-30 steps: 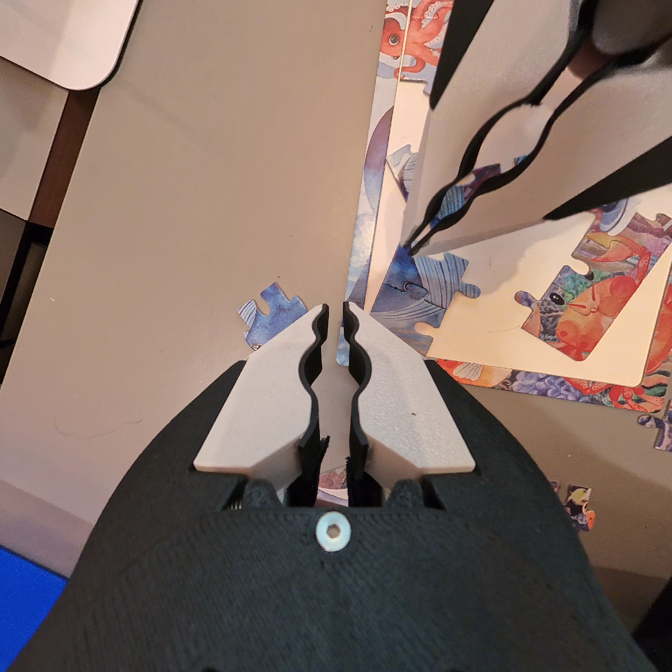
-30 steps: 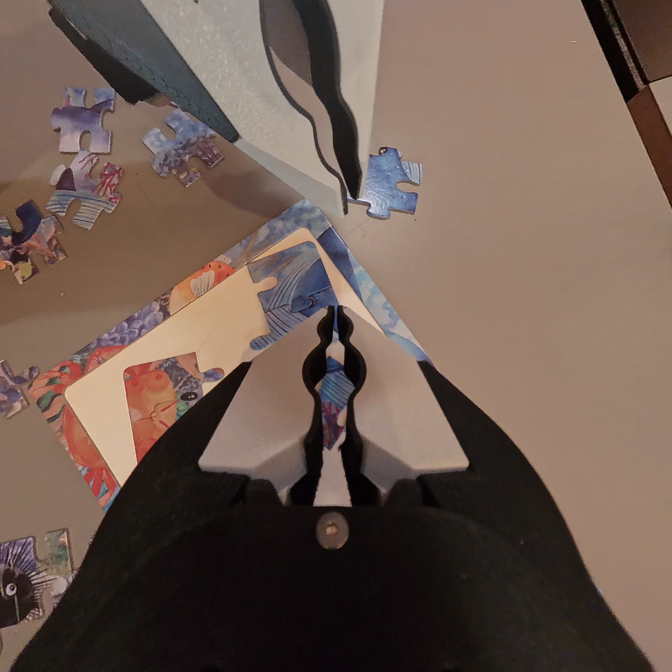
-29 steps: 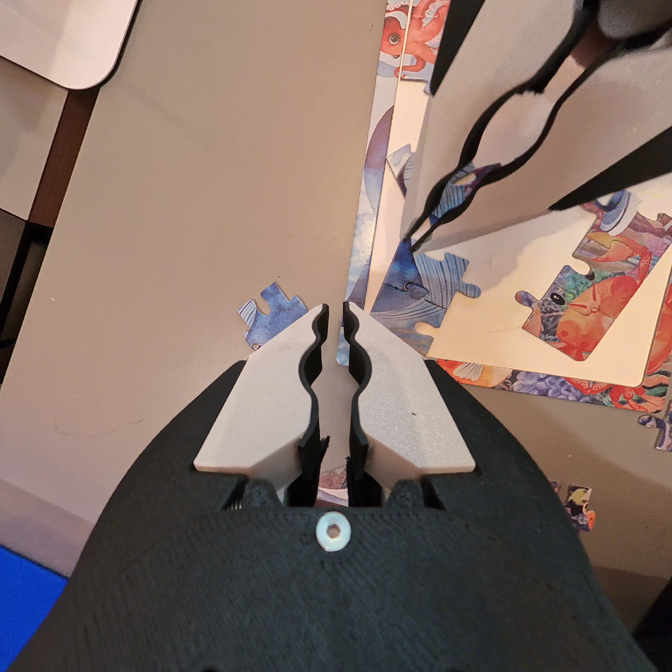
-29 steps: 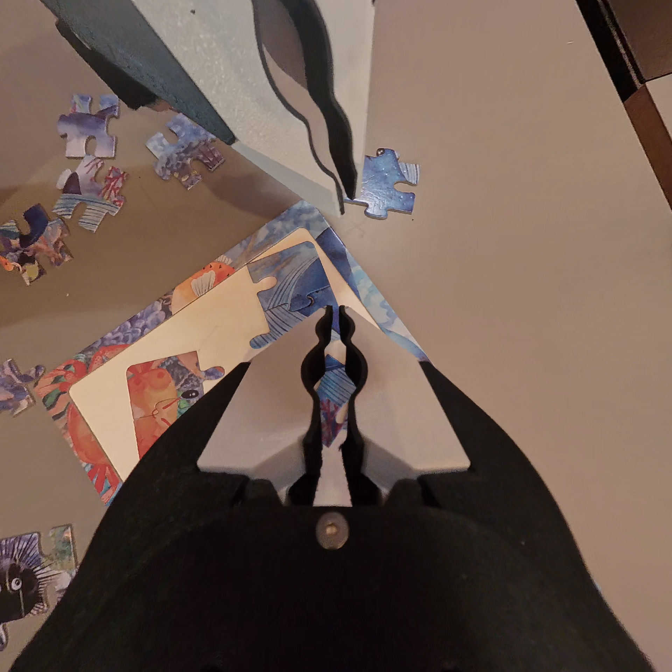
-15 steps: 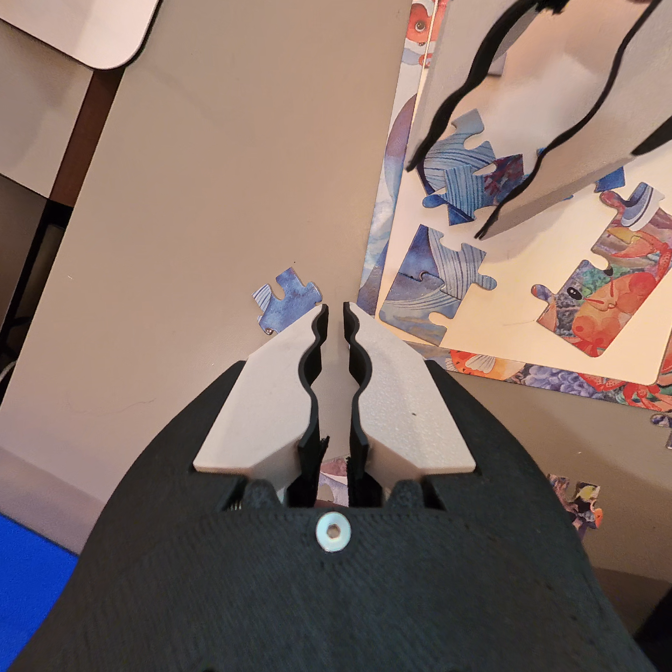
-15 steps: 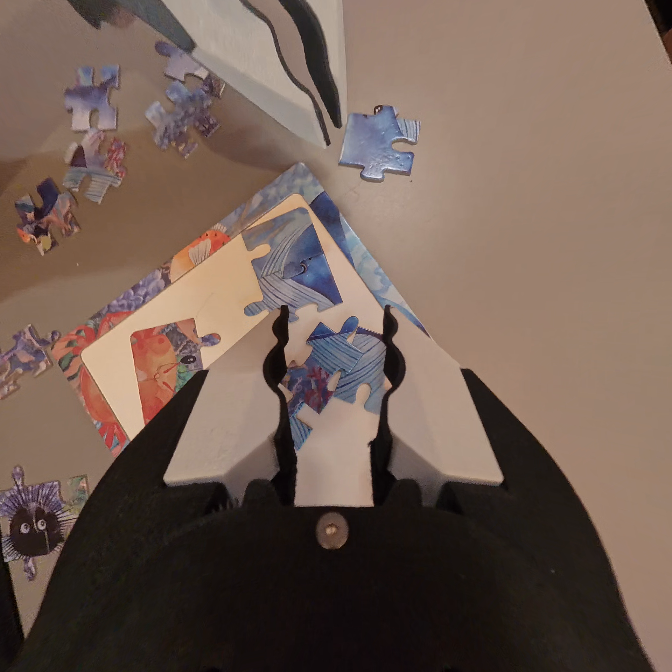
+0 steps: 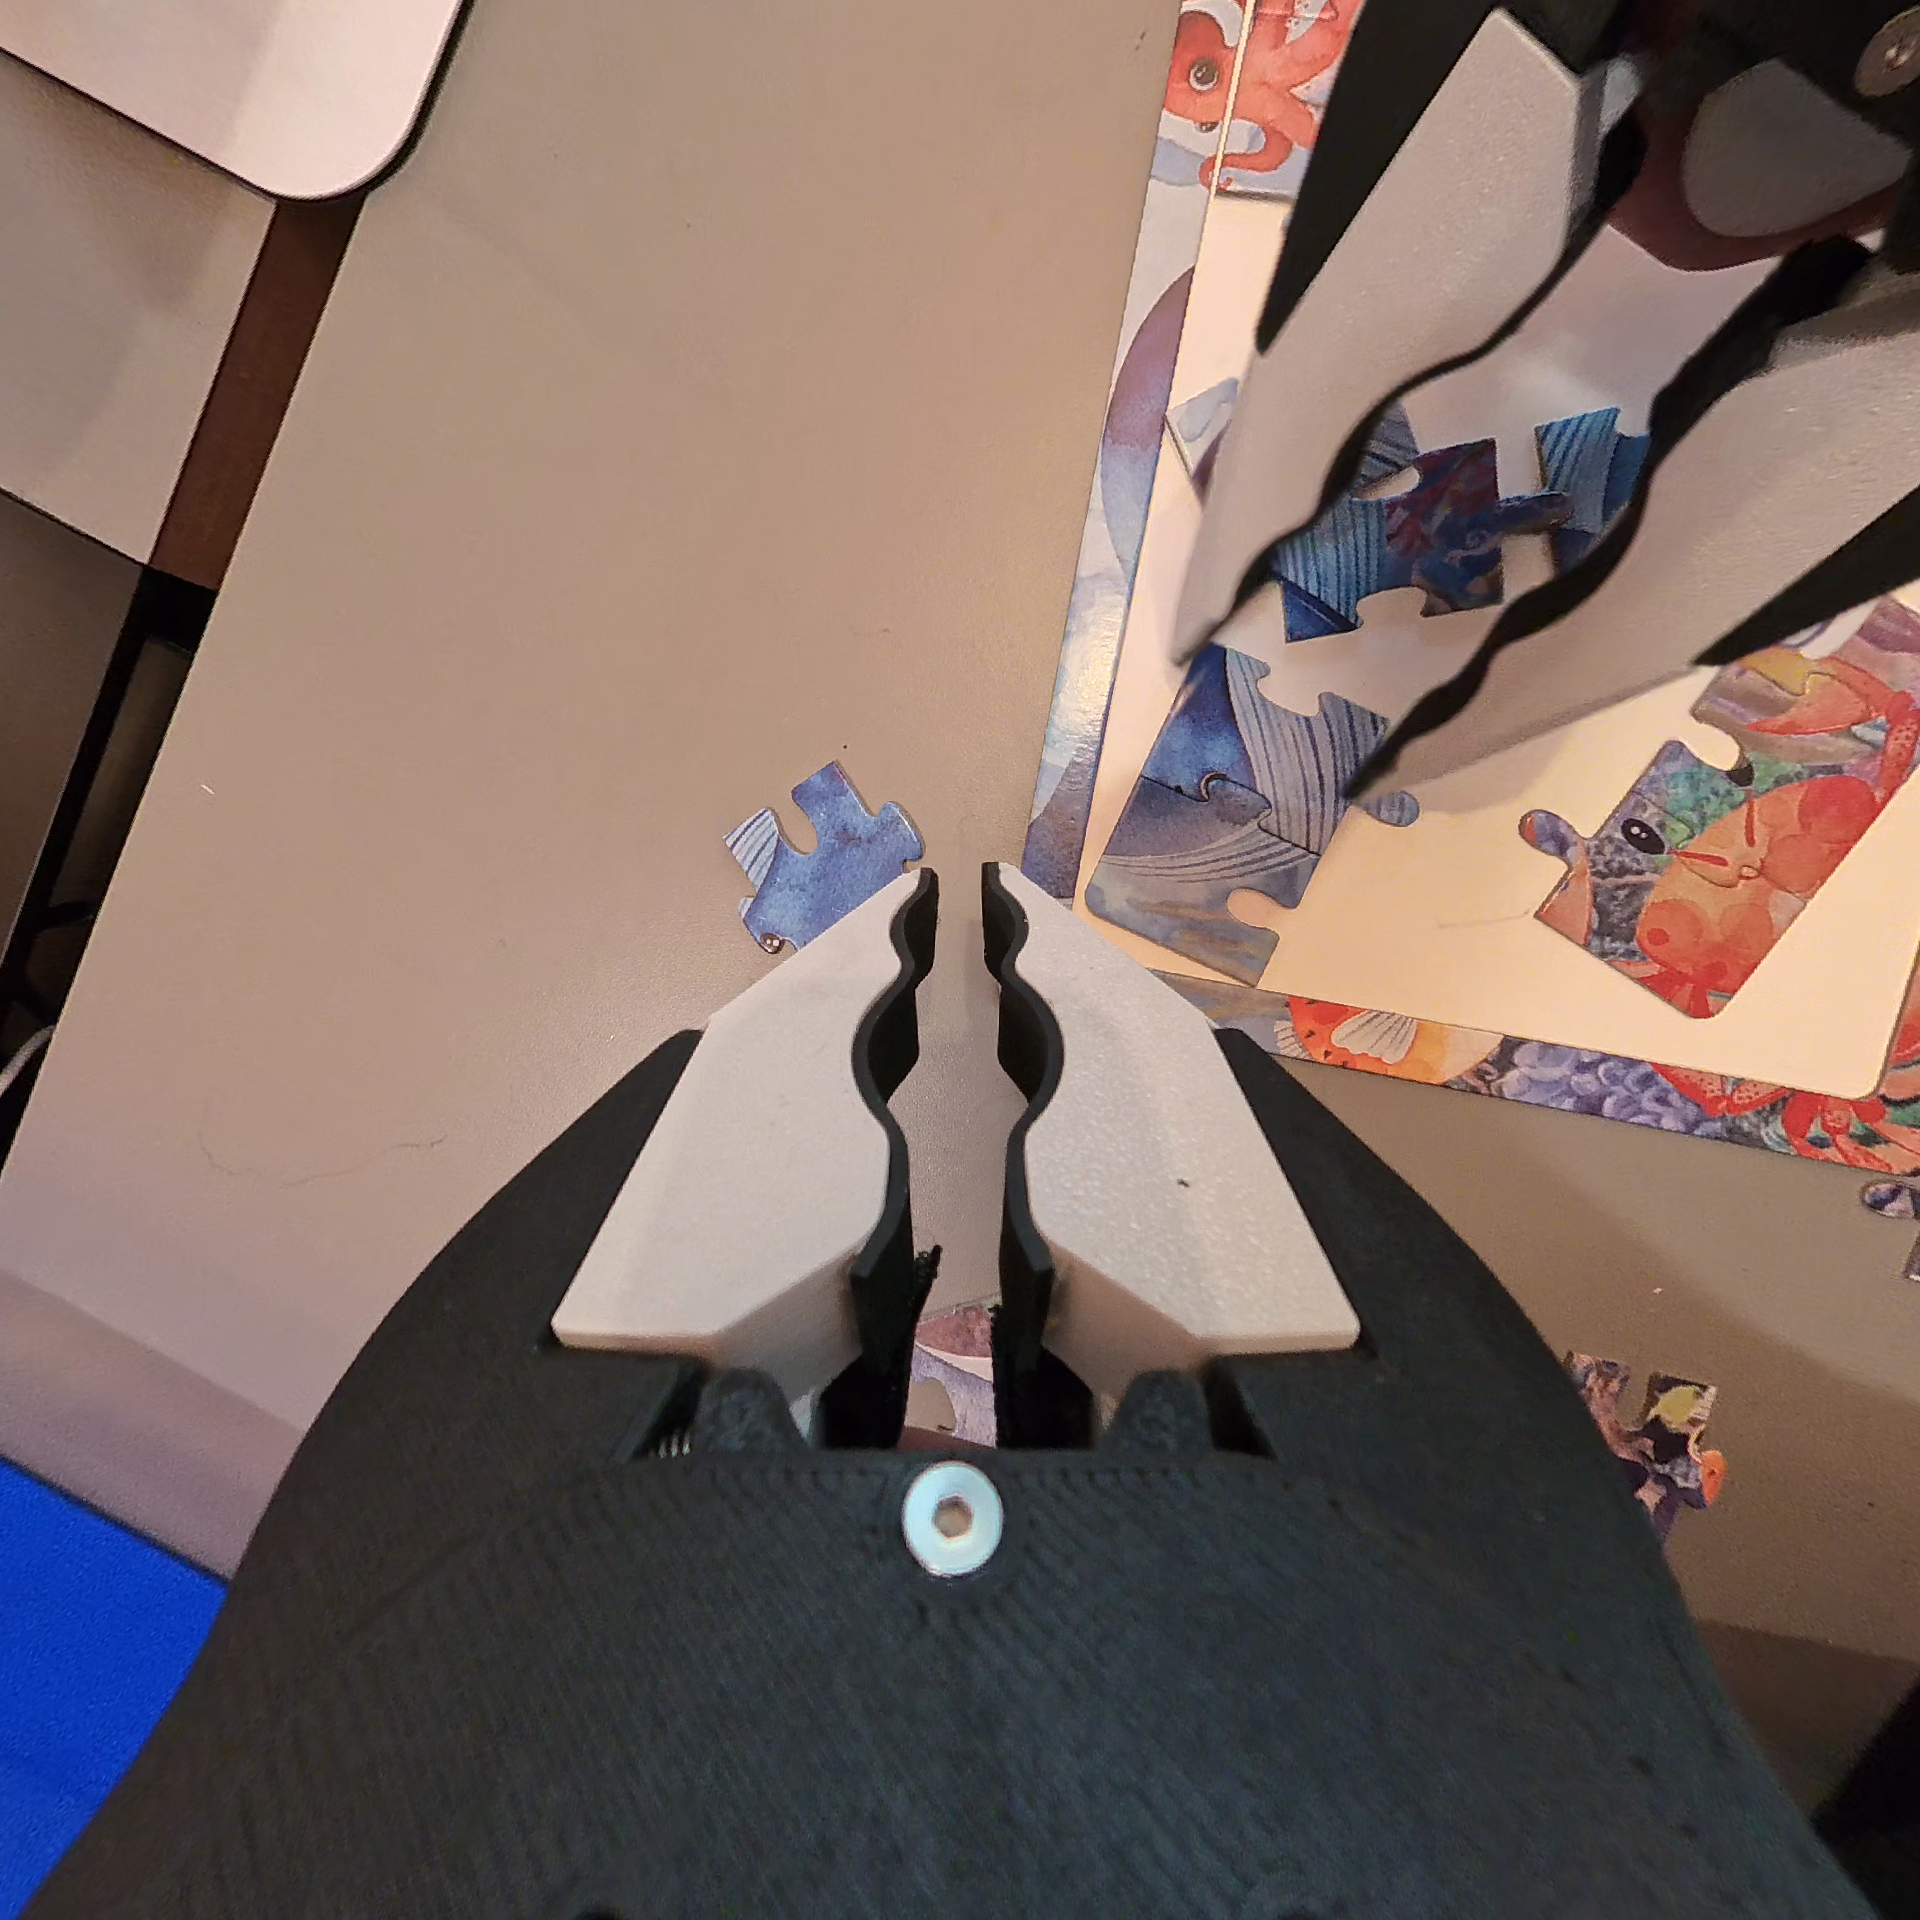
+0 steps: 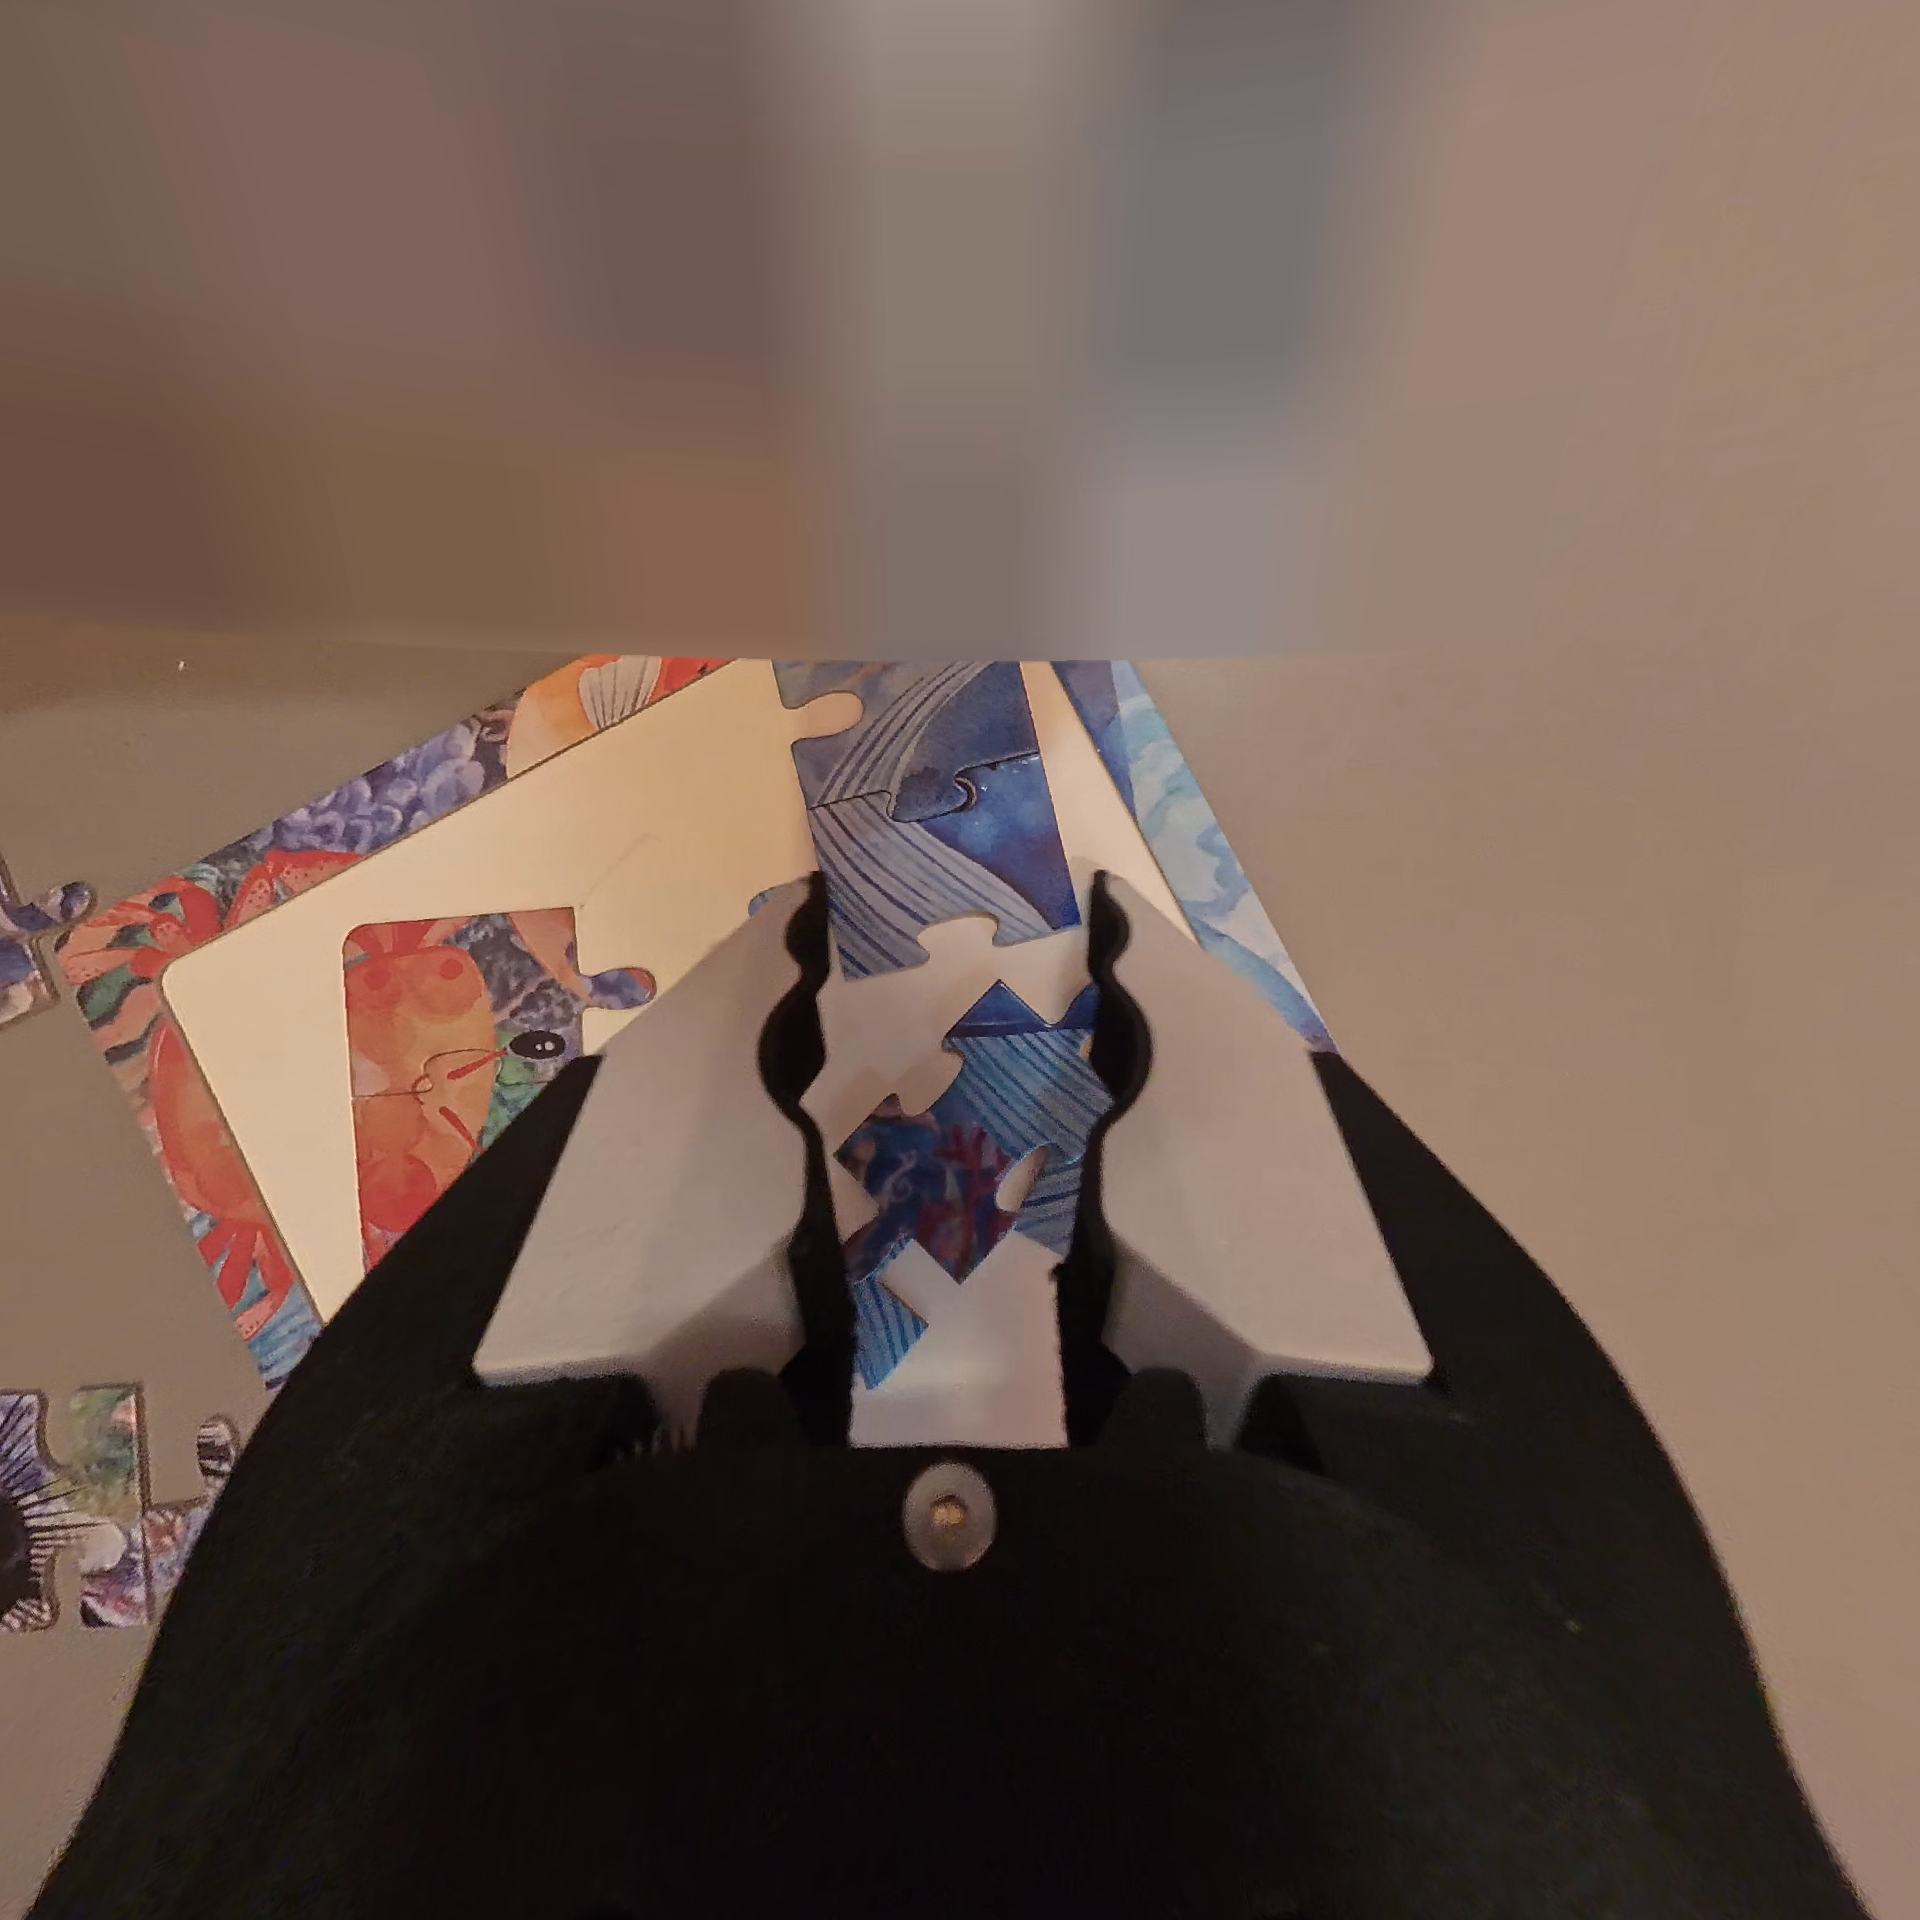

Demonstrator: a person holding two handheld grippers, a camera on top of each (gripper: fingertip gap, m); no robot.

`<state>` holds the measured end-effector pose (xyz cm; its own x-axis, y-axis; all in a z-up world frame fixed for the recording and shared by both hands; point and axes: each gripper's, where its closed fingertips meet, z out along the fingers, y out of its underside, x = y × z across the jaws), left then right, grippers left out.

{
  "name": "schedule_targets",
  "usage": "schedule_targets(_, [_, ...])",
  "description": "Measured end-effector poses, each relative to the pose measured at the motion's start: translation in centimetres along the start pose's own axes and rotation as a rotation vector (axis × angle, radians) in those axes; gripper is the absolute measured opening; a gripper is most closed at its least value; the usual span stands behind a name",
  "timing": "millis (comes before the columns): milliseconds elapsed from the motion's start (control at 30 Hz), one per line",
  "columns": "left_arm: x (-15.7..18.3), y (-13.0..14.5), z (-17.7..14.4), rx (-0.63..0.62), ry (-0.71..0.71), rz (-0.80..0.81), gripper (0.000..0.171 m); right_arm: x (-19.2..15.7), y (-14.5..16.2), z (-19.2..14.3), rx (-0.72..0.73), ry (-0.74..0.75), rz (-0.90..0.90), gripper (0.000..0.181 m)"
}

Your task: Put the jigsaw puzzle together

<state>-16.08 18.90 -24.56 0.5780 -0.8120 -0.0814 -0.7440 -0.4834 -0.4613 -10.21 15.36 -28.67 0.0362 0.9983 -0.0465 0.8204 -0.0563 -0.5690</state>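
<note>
The puzzle board (image 7: 1455, 935) lies at the right, its cream inside (image 8: 520, 862) mostly bare. Joined whale pieces (image 7: 1216, 842) (image 8: 935, 821) fill one corner and crab pieces (image 7: 1714, 883) (image 8: 426, 1060) fill another. My right gripper (image 8: 958, 883) (image 7: 1278, 717) is open above the board. A blue striped and coral piece (image 8: 977, 1143) (image 7: 1434, 530) lies loose on the board between its fingers. My left gripper (image 7: 958, 894) is nearly shut and empty over the table. A loose blue piece (image 7: 821, 862) lies just left of its tips.
Loose pieces lie on the grey table around the board (image 7: 1652, 1455) (image 8: 73, 1496) (image 8: 31, 935). A white panel (image 7: 260, 83) sits at the far left corner beyond a dark gap (image 7: 239, 364). Blue floor (image 7: 73, 1610) shows past the near table edge.
My right gripper opened and let go of the blue striped piece, which now lies on the board. It then shifted and tilted over that spot. My left gripper stayed almost still.
</note>
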Motion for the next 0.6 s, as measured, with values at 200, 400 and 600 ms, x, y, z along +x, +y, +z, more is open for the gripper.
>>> schedule_targets(200, [0.0, 0.1, 0.1, -0.002, 0.002, -0.002, 0.007, -0.2, 0.0, -0.1, 0.004, -0.017, -0.012, 0.037])
schedule_targets(400, [-0.1, 0.2, 0.0, -0.002, 0.0, -0.004, 0.007, -0.9, -0.3, 0.2, -0.001, -0.04, -0.008, 0.072])
schedule_targets(600, [-0.1, 0.1, 0.0, -0.001, 0.0, -0.003, 0.007, -0.5, -0.4, 0.4, -0.003, 0.016, -0.034, 0.048])
